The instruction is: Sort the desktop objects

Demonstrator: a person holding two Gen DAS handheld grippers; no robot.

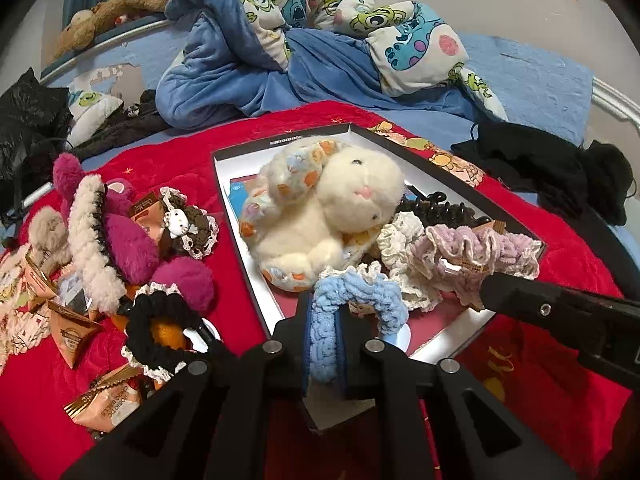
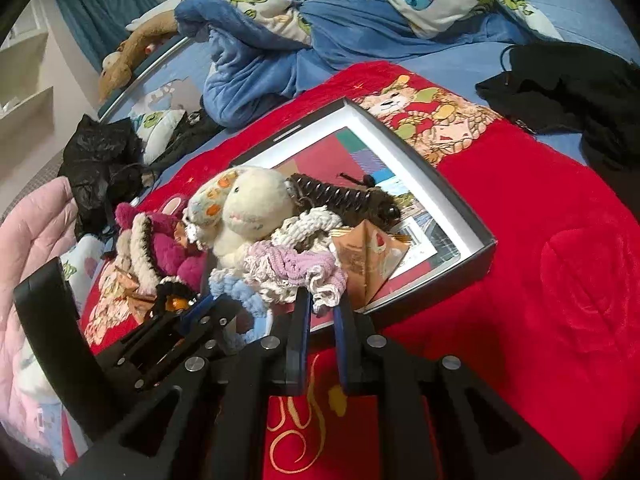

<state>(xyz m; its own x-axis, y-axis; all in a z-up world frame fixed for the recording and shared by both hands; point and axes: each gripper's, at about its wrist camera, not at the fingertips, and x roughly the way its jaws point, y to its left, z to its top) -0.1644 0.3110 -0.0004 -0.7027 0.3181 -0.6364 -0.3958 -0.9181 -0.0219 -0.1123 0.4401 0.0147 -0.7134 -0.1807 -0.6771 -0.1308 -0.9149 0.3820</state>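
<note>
The blue crocheted scrunchie (image 1: 352, 312) is pinched tight in the left tool (image 1: 325, 344), hanging over the near edge of the open box (image 1: 400, 148). Just right of it, the right tool (image 2: 322, 316) is nearly closed on the frilled hem of the lilac scrunchie (image 2: 292, 268) — a thin bite. The two scrunchies touch, so pulling either could snag and drag the other, or the frill may slip free onto the red blanket (image 2: 560, 280).
</note>
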